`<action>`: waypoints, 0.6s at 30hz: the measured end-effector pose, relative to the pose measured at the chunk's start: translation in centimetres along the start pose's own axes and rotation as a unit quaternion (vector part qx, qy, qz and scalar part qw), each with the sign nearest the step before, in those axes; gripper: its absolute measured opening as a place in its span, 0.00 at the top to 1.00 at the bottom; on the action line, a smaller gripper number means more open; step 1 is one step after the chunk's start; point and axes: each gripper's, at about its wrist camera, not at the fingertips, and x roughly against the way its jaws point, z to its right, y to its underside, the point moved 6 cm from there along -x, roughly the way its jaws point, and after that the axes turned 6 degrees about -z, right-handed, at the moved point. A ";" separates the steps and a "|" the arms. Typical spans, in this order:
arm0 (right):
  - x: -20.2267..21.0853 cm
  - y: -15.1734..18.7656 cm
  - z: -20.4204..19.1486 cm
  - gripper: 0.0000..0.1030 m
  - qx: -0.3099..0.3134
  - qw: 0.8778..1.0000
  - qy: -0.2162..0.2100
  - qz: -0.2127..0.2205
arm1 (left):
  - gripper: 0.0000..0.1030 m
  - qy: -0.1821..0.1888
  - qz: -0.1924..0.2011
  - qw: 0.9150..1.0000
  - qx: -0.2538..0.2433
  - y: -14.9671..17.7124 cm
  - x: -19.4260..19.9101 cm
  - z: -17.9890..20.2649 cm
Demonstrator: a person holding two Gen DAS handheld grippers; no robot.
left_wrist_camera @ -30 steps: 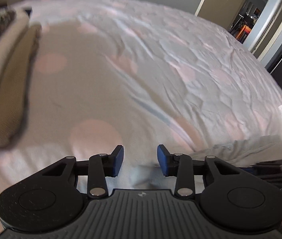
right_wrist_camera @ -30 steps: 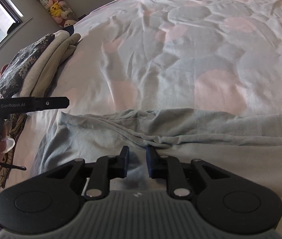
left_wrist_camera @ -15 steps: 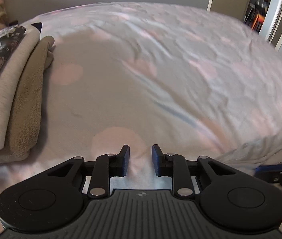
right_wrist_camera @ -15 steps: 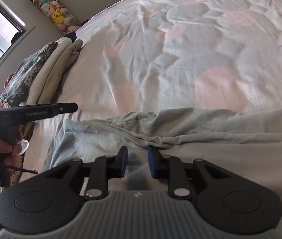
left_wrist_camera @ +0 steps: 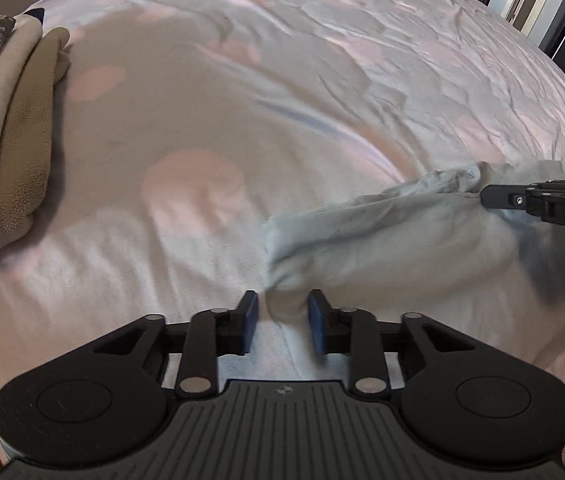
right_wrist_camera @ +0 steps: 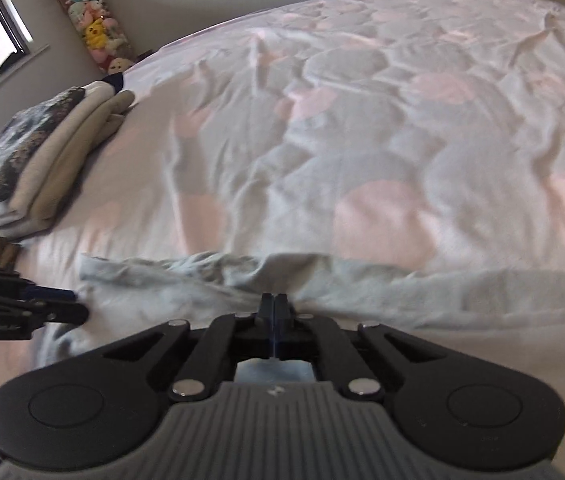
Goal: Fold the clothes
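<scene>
A wide bed (right_wrist_camera: 362, 128), its wrinkled cover pale with pink spots, fills both views. A pale grey garment (right_wrist_camera: 362, 292) lies bunched along its near edge. A stack of folded clothes (right_wrist_camera: 42, 160) sits at the bed's left side, well apart from the garment. The right claw (right_wrist_camera: 275, 308) is pressed together on a fold of the garment. The left claw (left_wrist_camera: 283, 322) has its jaws opening, the garment's corner between them, pads not pressing

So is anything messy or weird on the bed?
Only the pale blue garment at the bed's near edge: it lies bunched and wrinkled, not flat. The folded stack to the left looks neat, and the bedspread is just creased.
</scene>
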 end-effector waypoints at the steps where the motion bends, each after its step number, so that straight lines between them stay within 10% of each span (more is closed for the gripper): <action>1: 0.0 -0.1 0.2 1.00 0.003 1.000 0.009 0.004 | 0.72 -0.003 0.003 1.000 0.006 0.0 0.3 -0.2; 4: 1.0 -0.2 0.3 1.00 0.015 0.999 0.039 0.023 | 0.75 -0.039 0.027 0.999 -0.004 0.3 2.1 -0.1; 8: 3.3 0.7 -0.2 0.92 -0.003 0.999 0.009 0.035 | 0.75 0.031 0.050 0.998 0.023 0.9 4.4 0.7; 18: 3.5 3.5 0.6 0.95 -0.035 0.998 0.048 -0.031 | 0.80 -0.020 -0.031 0.998 -0.040 3.0 0.8 3.8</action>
